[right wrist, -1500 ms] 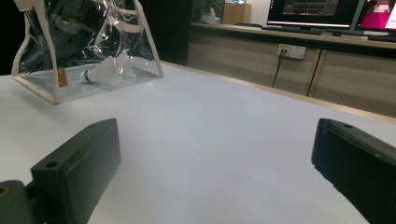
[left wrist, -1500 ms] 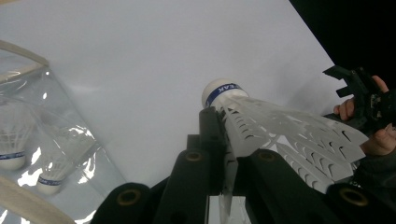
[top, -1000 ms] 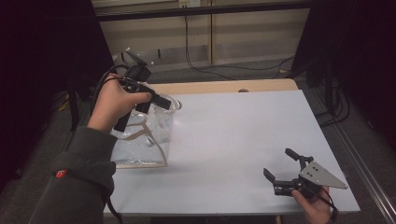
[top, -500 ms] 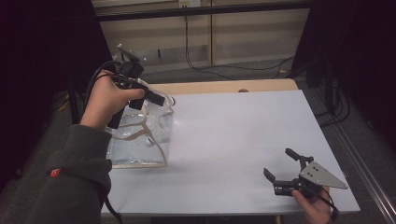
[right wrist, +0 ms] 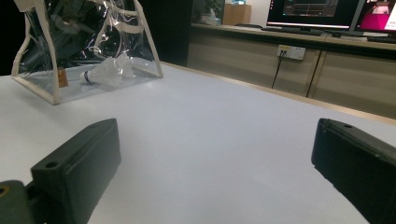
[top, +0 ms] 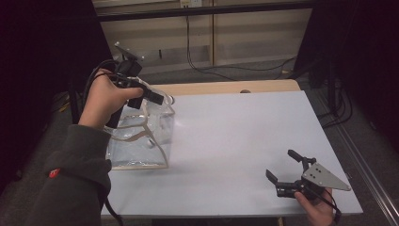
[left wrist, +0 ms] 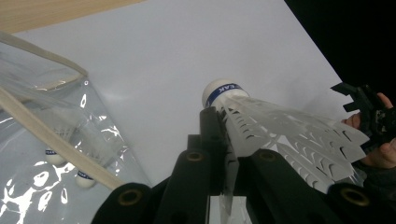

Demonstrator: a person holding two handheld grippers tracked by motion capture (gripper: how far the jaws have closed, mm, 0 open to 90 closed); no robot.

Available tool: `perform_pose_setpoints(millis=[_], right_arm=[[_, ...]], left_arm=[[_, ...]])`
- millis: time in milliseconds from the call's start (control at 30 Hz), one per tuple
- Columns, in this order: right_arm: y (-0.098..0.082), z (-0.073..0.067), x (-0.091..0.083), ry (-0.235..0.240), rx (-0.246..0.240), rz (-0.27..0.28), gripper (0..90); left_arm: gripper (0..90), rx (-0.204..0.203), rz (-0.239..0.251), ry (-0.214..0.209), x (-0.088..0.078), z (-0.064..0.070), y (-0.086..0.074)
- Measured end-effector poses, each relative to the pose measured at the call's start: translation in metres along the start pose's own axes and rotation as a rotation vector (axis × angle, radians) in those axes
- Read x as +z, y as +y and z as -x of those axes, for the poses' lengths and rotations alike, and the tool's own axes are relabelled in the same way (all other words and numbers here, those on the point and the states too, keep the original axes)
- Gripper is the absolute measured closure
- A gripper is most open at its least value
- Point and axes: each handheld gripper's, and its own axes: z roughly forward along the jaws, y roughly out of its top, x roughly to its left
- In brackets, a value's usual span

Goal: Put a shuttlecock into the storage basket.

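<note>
While left gripper [left wrist: 224, 154] pinches shuttlecock [left wrist: 280, 126] by skirt, I centre over clear bag [top: 141, 136] mouth, release low; right gripper [top: 284, 176] idle, jaws wide.

A white table [top: 235, 141] with a bare wooden strip along its far edge carries a clear plastic bag [top: 141, 141] with pale trim, standing directly below the left tongs [top: 162, 100]. Inside the bag lie shuttlecocks [right wrist: 105, 70]. The right tongs [top: 282, 176] hover over the table's near right corner, well apart from the bag.
</note>
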Motion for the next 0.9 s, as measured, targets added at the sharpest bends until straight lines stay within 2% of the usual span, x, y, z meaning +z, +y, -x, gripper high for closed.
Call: perform_pose_setpoints(millis=[333, 600, 900], right_arm=[[0.000, 0.000, 0.000, 0.000, 0.002, 0.000, 1.3], [0.000, 0.000, 0.000, 0.002, -0.001, 0.000, 1.3], [0.000, 0.000, 0.000, 0.001, 0.002, 0.001, 1.3]], left_arm=[[89.0, -0.013, 0.015, 0.029, -0.009, -0.009, -0.001], [89.0, -0.042, 0.028, 0.057, -0.014, -0.020, -0.005], [88.9, -0.049, 0.033, 0.077, -0.018, -0.028, -0.009]])
